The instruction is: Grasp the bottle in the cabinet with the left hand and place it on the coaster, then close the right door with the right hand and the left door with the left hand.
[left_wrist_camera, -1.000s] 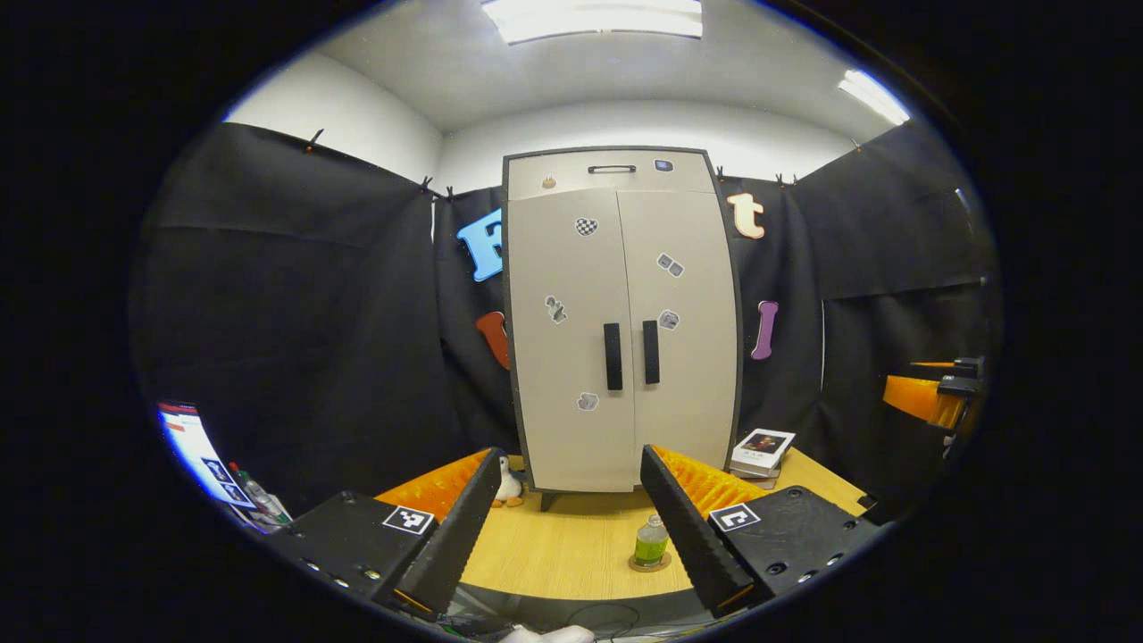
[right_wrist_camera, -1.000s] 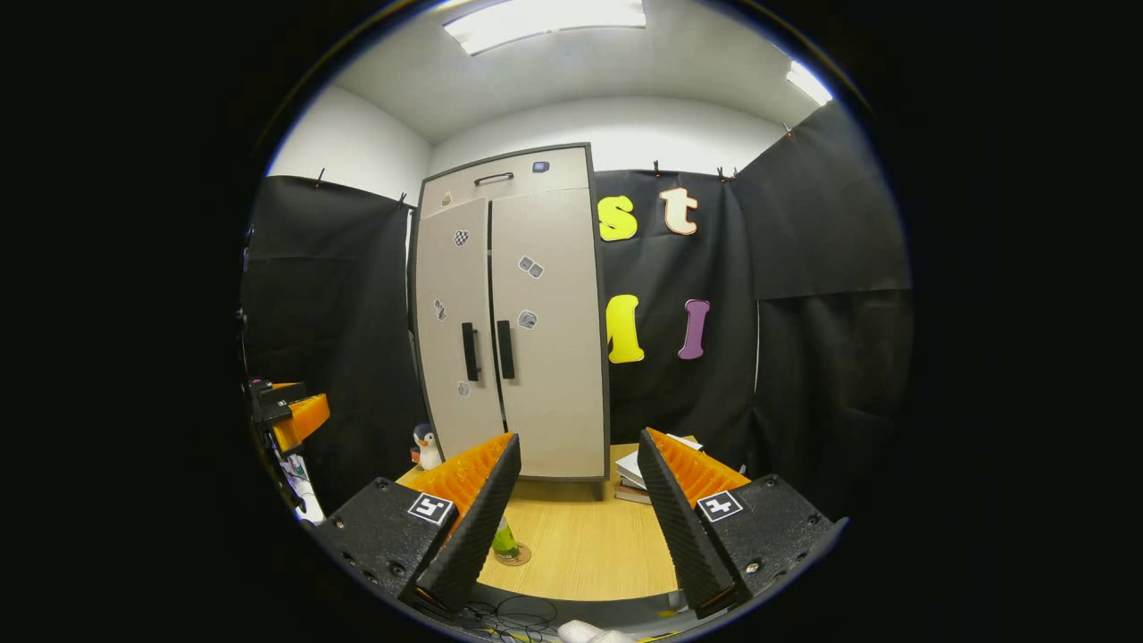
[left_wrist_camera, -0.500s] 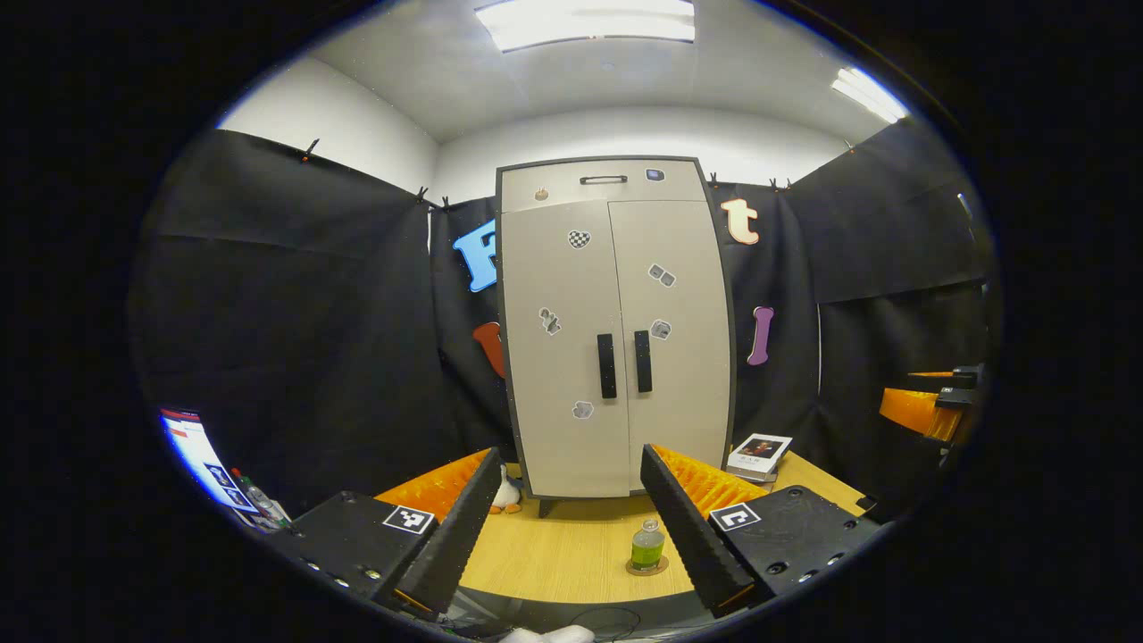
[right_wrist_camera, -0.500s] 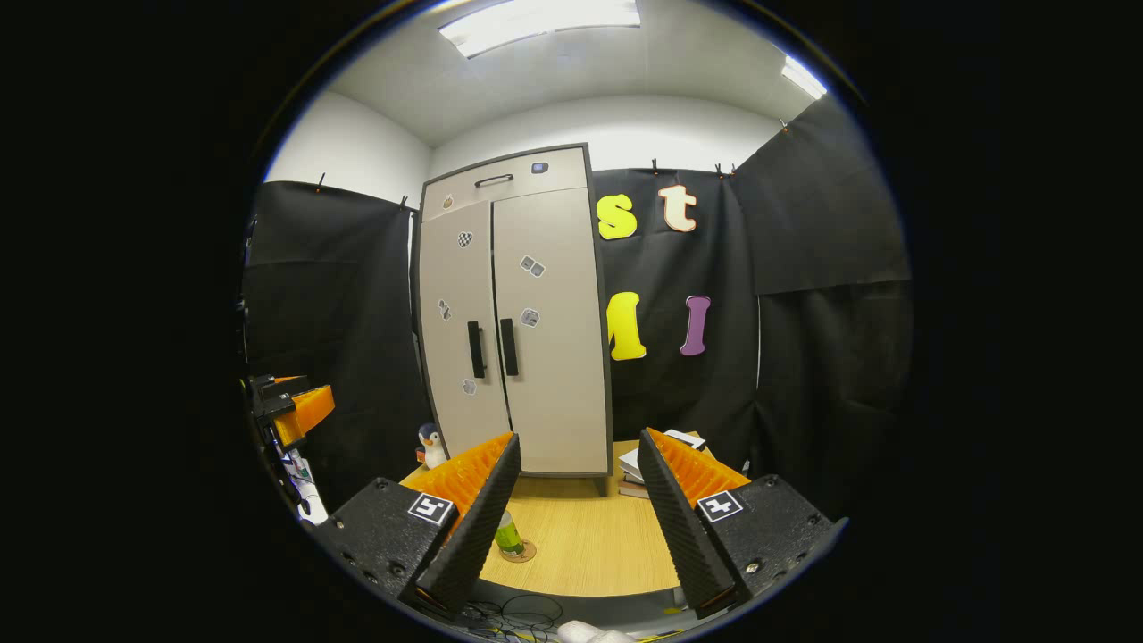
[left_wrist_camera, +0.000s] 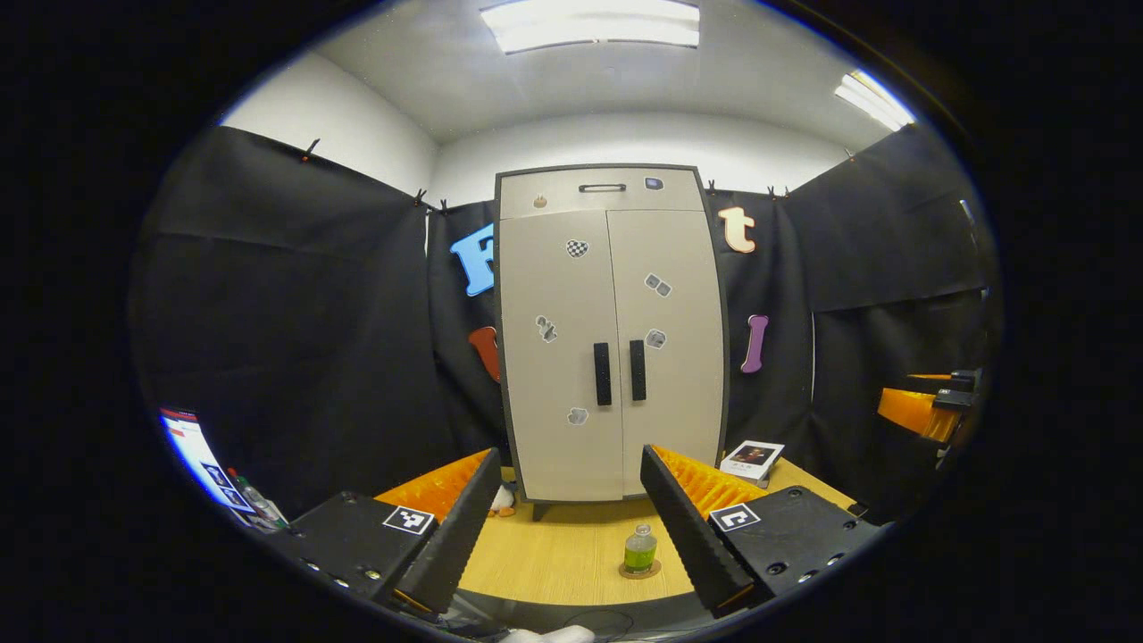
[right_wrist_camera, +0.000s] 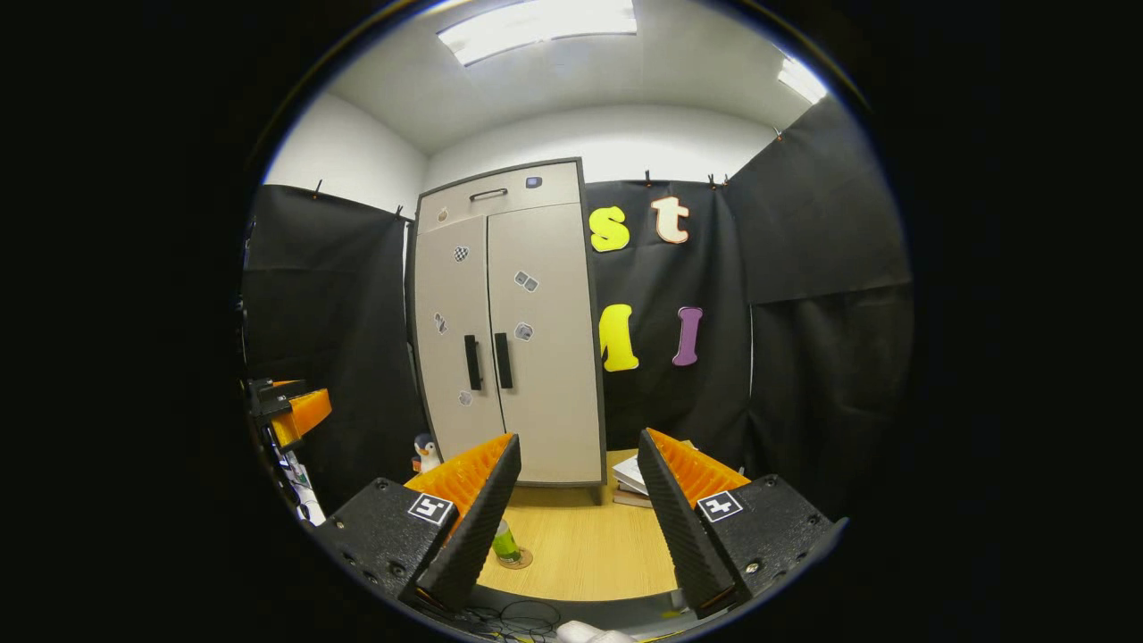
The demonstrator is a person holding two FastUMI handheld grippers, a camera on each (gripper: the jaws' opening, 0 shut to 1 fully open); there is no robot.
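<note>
The bottle (left_wrist_camera: 639, 548) stands on its coaster (left_wrist_camera: 639, 571) just ahead of the left hand-held gripper (left_wrist_camera: 568, 527); both cabinet doors (left_wrist_camera: 611, 353) sit flush. Both hand-held grippers, right (right_wrist_camera: 579, 527) included, hang released and apart from everything, so the task looks finished.

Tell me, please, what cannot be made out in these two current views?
- Cabinet interior: hidden behind both shut doors, in both views.
- Bottle in the right gripper view: partly covered by that hand-held gripper's own finger.
- Penguin toy in the left gripper view: mostly behind a finger.
- Book cover: too small to read.
- Stickers on the doors: too small to identify.
</note>
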